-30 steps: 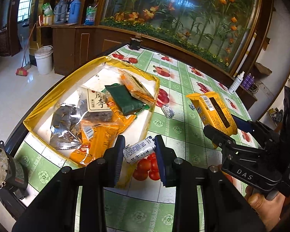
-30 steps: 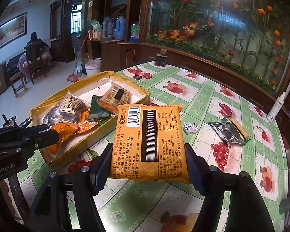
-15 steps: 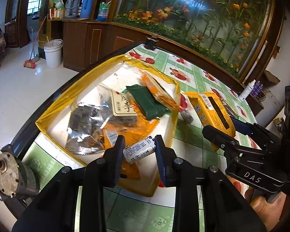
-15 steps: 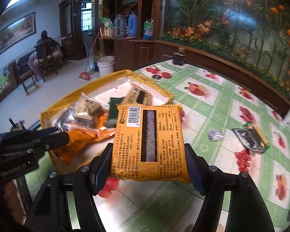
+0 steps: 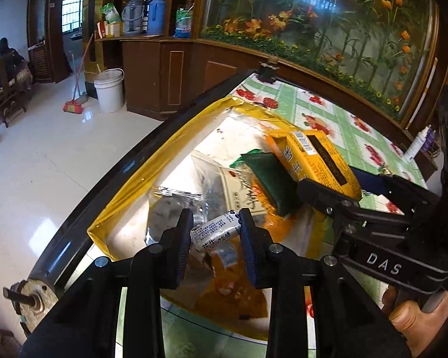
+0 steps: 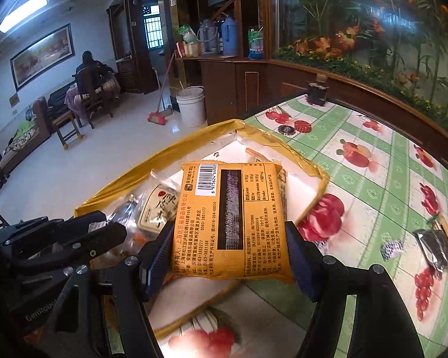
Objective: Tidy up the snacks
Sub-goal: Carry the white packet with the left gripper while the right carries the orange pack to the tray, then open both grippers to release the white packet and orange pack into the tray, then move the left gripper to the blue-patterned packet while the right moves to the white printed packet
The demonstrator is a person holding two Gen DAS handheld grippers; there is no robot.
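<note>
My left gripper point(image 5: 215, 231) is shut on a small white candy packet point(image 5: 214, 231) and holds it above the yellow-rimmed snack box point(image 5: 176, 149). My right gripper point(image 6: 228, 250) is shut on a large orange snack packet point(image 6: 230, 220), which also shows in the left wrist view point(image 5: 313, 158), and holds it over the same box point(image 6: 176, 152). The box holds a green packet point(image 5: 271, 179), a clear bag with a white label point(image 5: 236, 185) and orange packets point(image 5: 233, 295). The left gripper shows at the left of the right wrist view point(image 6: 71, 238).
The table has a green checked cloth with fruit prints point(image 6: 373, 179). A silver packet point(image 6: 436, 247) and a small wrapped candy point(image 6: 389, 249) lie on it at the right. A dark jar point(image 6: 316, 91) stands at the far edge. A white spray bottle point(image 5: 415, 144) stands far right.
Both grippers have moved left over the box, each still holding its packet. The orange packet is now above the box's contents rather than over the cloth.
</note>
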